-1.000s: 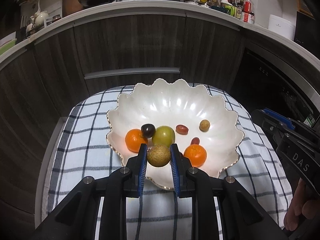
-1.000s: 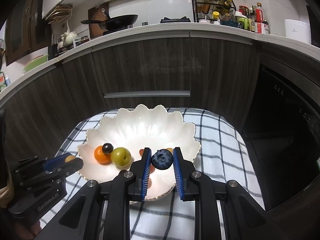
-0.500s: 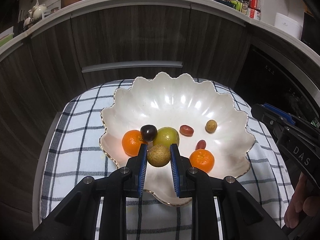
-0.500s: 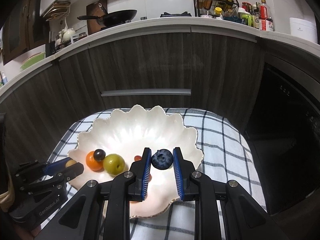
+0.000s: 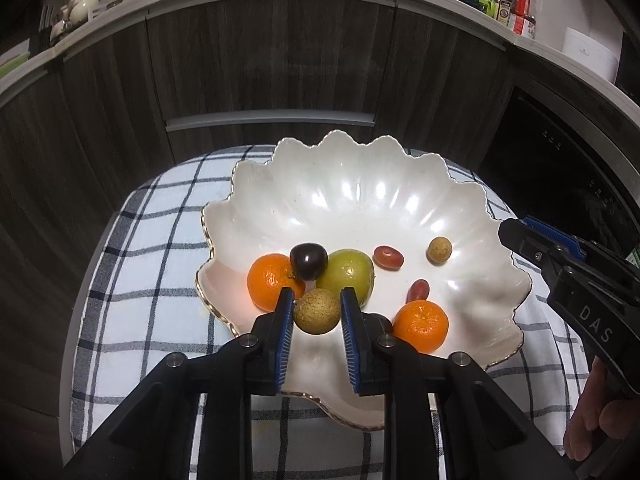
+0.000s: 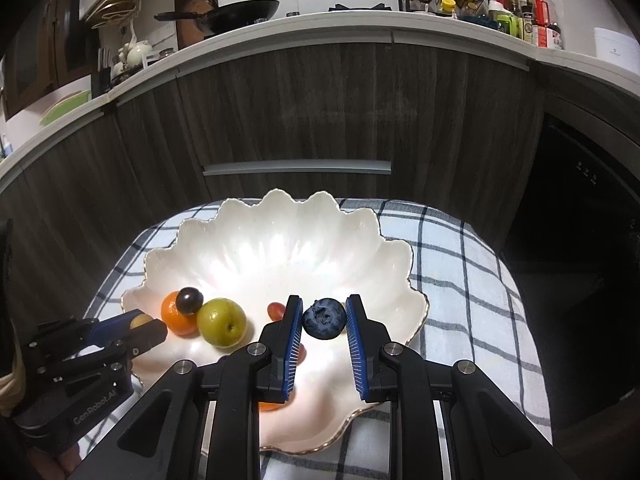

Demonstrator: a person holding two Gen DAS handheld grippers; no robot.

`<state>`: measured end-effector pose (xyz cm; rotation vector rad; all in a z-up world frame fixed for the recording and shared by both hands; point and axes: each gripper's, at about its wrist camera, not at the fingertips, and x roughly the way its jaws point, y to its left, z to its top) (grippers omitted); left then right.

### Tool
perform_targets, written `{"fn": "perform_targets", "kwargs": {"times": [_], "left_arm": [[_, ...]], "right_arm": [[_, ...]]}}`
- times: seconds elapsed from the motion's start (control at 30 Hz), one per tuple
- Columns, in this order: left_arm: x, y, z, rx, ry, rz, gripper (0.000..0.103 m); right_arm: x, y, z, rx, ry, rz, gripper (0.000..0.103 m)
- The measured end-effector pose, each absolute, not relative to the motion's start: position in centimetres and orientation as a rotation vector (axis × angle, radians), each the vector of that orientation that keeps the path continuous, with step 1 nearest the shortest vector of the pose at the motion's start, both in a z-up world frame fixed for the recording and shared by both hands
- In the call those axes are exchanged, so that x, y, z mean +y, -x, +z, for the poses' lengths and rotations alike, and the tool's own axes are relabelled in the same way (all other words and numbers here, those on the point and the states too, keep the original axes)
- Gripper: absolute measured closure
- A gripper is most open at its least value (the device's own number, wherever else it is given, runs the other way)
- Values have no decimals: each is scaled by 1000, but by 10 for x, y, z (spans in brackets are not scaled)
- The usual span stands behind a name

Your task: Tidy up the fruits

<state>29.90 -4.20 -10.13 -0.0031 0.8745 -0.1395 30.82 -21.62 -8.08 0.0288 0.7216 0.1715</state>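
A white scalloped bowl (image 5: 400,184) with a gold rim sits on a blue-and-white checked cloth (image 5: 136,264) that covers the bench, in front of dark wood cabinets.

The left gripper (image 5: 316,312) hangs over the near part of the bowl with a brown speckled round fruit (image 5: 316,311) between its blue-padded fingers (image 5: 285,320). The fingers have just been opening: a thin gap shows on the right of the fruit, and whether the left pad touches it cannot be told.

The right gripper (image 6: 323,319) reaches over the bowl's right rim, its fingers (image 6: 294,328) pinching a blueberry (image 6: 324,318).

Inside the bowl, toward its left side, an orange (image 5: 271,280), a dark cherry (image 5: 308,261) and a green fruit (image 5: 349,274) touch one another. Nearer the bowl's right side lie 2 red grapes (image 5: 388,258), a small brown fruit (image 5: 439,251) and a second orange (image 5: 421,325) by the near rim.
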Motion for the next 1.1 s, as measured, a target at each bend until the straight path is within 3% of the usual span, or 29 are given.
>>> {"fn": "perform_targets", "kwargs": {"times": [0.03,0.17,0.23,0.3,0.4,0.6,1.1], "left_arm": [[-42,-299,-101,868,3,-137,67],[-41,-298,-99,862,5,-133,63],[-39,-297,-98,856,10,-120,49],[-36,-294,-95,842,16,-102,42],[-33,-291,-91,835,24,-94,38],[-27,-280,-77,798,27,-59,23],[-23,-237,-35,712,25,-36,17]], "right_arm": [[-216,-308,-81,722,-27,173,79],[-217,-308,-80,718,-27,178,77],[-217,-307,-79,717,-24,177,67],[-217,-303,-77,703,-19,169,43],[-216,-298,-72,675,-11,155,30],[-215,-291,-64,669,-11,139,25],[-221,-248,-31,630,-52,100,24]]}}
